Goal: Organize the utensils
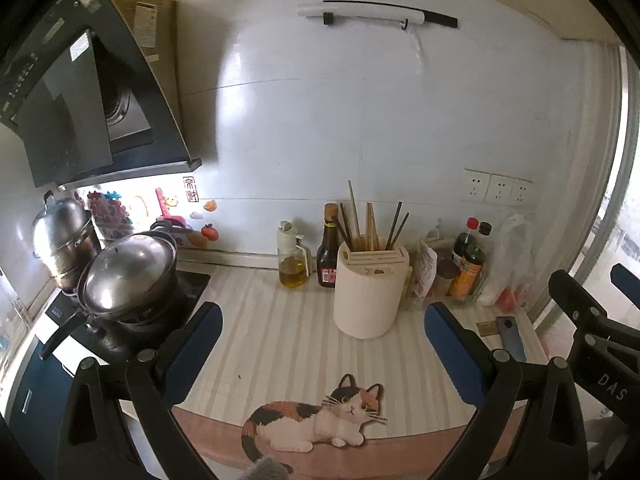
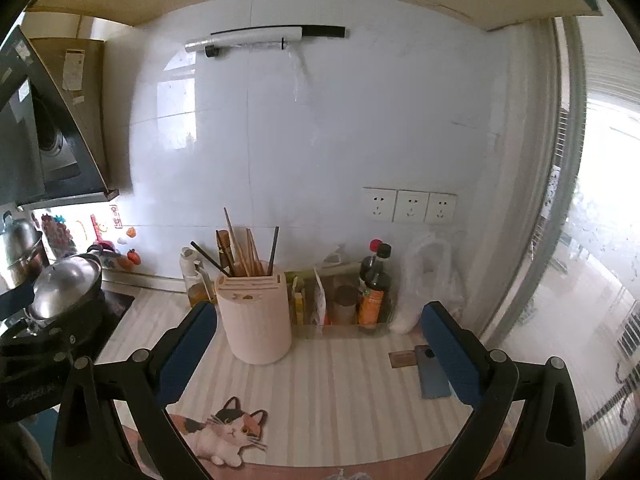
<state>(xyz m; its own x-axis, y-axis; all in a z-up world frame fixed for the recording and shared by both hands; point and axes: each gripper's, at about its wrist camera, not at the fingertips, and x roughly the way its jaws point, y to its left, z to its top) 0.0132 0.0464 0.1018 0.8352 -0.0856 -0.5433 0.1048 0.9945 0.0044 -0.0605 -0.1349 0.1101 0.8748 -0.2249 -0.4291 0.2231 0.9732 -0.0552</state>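
Daylight from the right window (image 2: 600, 240); wall glare, perhaps motion blur.

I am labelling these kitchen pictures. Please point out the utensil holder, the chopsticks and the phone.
utensil holder (image 1: 366, 296): left wrist view, on the front of its cream wall.
chopsticks (image 1: 372, 226): left wrist view, on the pale wooden sticks above the holder.
phone (image 2: 433, 380): right wrist view, on its blue back, lying flat on the counter.

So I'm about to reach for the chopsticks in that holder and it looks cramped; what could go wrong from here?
1. The chopsticks lean at mixed angles, so a pinch may catch several or miss.
2. The utensil holder stands free on the mat; a sideways tug could tip it.
3. The oil bottle and dark sauce bottle stand close behind it and could be knocked over.
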